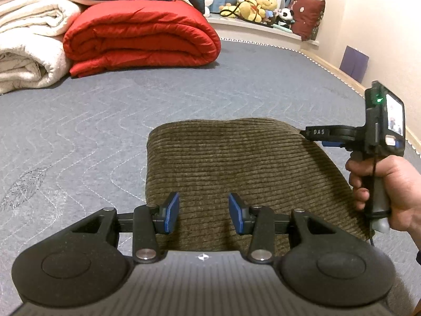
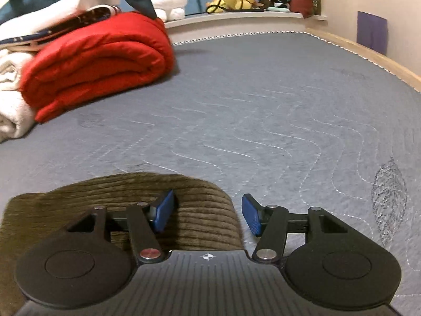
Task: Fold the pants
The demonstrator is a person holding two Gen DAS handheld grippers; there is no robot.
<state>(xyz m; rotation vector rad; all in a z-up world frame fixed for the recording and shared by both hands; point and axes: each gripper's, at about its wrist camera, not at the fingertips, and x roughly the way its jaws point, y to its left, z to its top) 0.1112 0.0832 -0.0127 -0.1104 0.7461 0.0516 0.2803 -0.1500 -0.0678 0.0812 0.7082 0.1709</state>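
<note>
Since the pants (image 1: pixel 236 173) already lie folded into a compact block on the near part of the bed (image 1: pixel 105 110), you hold both tools spread and empty: the left tool (image 1: pixel 204 214) above them, the right tool (image 2: pixel 208 214) over their right edge.

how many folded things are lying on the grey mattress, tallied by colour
Olive-brown: 1, the folded corduroy pants
Red: 1, the folded puffy quilt
Cream-white: 1, the rolled fleece blanket
Total: 3 on the grey quilted mattress. More bedding is stacked on top of the blanket, too cropped to count.
</note>
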